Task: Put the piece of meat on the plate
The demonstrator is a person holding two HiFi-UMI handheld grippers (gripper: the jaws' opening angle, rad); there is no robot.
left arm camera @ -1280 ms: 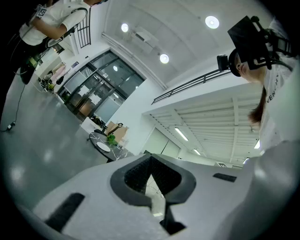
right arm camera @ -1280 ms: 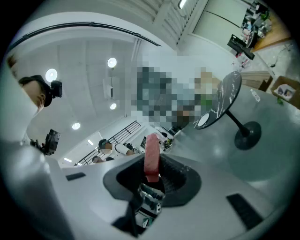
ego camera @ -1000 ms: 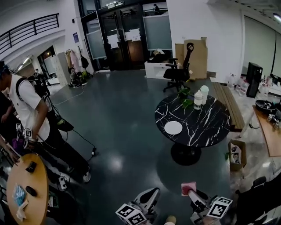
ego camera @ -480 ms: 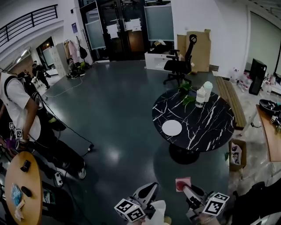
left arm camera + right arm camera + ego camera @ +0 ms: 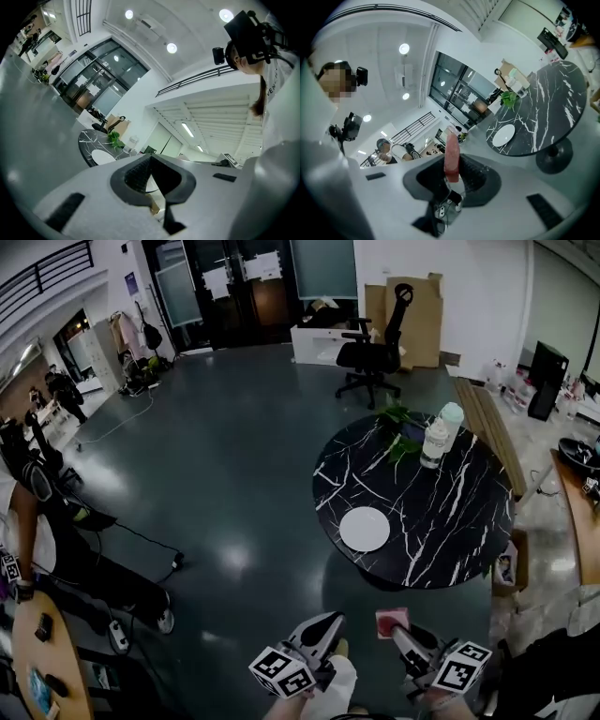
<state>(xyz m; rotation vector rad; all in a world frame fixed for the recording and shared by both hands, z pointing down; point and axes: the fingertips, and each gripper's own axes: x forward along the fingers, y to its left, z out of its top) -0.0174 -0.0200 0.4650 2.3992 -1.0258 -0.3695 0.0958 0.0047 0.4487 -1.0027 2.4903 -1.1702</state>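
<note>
A white plate (image 5: 364,529) lies bare near the close edge of a round black marble table (image 5: 469,521). At the bottom of the head view my right gripper (image 5: 398,632) is shut on a flat pink piece of meat (image 5: 391,622), still short of the table and over the floor. In the right gripper view the meat (image 5: 451,154) stands on edge between the pads, with the plate (image 5: 503,135) far ahead. My left gripper (image 5: 330,620) is beside it, shut and empty. In the left gripper view its tips (image 5: 151,161) meet, and the plate (image 5: 104,157) is small in the distance.
Two bottles (image 5: 436,439) and a green plant (image 5: 398,426) stand at the table's far side. An office chair (image 5: 373,357) is beyond it, a bench (image 5: 492,442) to the right, a box (image 5: 507,565) by the table. A person (image 5: 42,521) stands by a wooden table (image 5: 23,662) at left.
Both grippers and the head have moved forward toward the marble table, which now sits larger and nearer in view. The meat stays in the right gripper.
</note>
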